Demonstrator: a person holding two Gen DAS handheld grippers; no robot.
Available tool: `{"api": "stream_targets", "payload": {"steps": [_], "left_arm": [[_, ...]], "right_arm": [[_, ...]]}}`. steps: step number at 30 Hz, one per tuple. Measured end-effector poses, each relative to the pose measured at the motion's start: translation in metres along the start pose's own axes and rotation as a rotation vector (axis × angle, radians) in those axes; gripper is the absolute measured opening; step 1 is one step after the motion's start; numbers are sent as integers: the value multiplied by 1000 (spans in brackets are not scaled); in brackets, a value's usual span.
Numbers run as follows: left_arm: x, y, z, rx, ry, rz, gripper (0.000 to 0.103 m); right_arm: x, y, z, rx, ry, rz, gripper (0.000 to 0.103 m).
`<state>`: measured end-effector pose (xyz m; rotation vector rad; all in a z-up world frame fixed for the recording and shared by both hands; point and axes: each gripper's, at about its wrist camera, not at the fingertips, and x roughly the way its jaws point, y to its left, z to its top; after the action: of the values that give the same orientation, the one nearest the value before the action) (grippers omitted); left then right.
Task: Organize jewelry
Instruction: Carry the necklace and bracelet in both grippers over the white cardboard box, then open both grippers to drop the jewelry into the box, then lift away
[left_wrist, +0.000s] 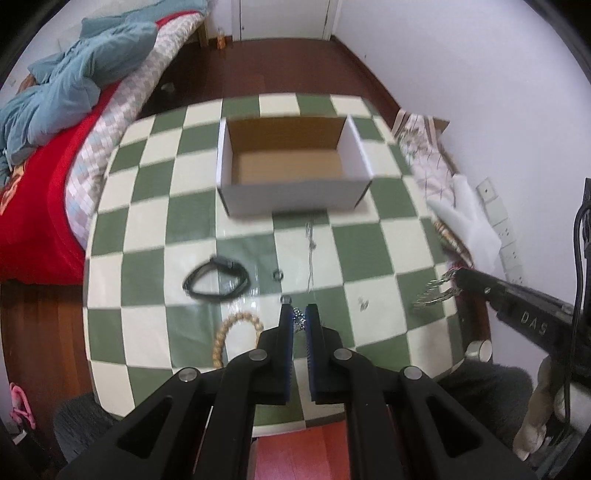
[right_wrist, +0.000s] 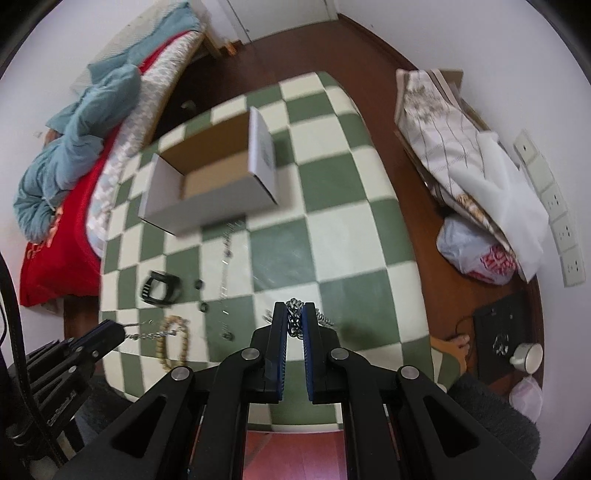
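My left gripper (left_wrist: 299, 314) is shut on a silver link chain (left_wrist: 300, 322) just above the near part of the checked table (left_wrist: 369, 236). Off the table's right edge, my right gripper (left_wrist: 458, 275) is also shut on a silver chain (left_wrist: 436, 295); up close those links (right_wrist: 295, 319) sit between its pads (right_wrist: 294, 310). The left gripper (right_wrist: 110, 328) shows at lower left with chain (right_wrist: 147, 334) trailing from it. I cannot tell if it is one chain. An open cardboard box (left_wrist: 295, 192) (right_wrist: 207, 210) stands at the far side.
On the cloth lie a black band (left_wrist: 216, 280), a wooden bead bracelet (left_wrist: 236, 332), a thin necklace (left_wrist: 310, 251) and small rings (left_wrist: 277, 274). A bed (left_wrist: 37, 221) runs along the left. Bags (right_wrist: 461, 166) and a cup (right_wrist: 526, 356) are on the floor at right.
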<state>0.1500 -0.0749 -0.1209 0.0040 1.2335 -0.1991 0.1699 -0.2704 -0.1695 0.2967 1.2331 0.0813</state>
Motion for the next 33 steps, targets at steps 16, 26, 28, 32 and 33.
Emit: {"api": "stream_targets", "payload": {"steps": [16,26,28,32,33], "left_arm": [[-10,26,129,-6,-125,42,4],[59,57,180,-95,-28,49,4],[68,61,186,-108,-12,46,4],[91,68,195,-127,35,29,4],[94,69,197,-136,40,23,4]], "right_arm": [[-37,78,110,-120,-119,41,8],[44,101,179,-135,-30,-4,8],[62,99,186,-128,-2,-14,8],[91,98,201,-121,42,-25,8],[96,98,204,-122,48,-28,8]]}}
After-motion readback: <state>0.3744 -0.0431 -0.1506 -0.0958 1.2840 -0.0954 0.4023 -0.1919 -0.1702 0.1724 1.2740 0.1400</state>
